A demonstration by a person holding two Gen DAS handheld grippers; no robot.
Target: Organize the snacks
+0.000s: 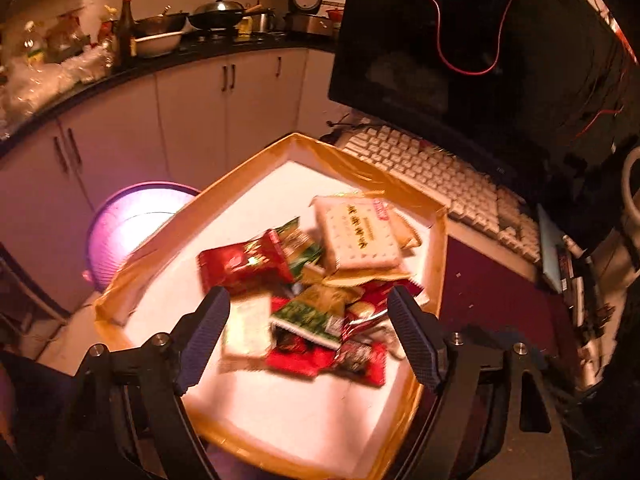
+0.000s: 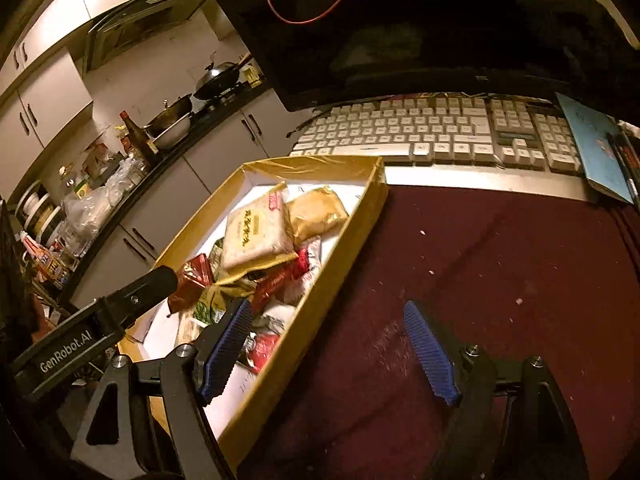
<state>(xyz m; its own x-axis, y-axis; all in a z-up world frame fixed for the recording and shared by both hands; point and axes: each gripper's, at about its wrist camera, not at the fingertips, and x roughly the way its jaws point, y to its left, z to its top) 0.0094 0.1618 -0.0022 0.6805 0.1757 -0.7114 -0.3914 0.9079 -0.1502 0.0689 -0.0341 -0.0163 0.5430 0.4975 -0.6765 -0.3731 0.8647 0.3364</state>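
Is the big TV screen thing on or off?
Off, it looks like. The monitor behind the keyboard is all black in both views, showing only dim reflections and no picture.

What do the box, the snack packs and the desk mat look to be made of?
Box: likely cardboard, its thin stiff walls glossy tan as if taped, white inside. Snack packs: plastic film, some foil-like, shiny with crimped ends. Desk mat: dark red, matte and streaked like fabric or felt, though unclear.
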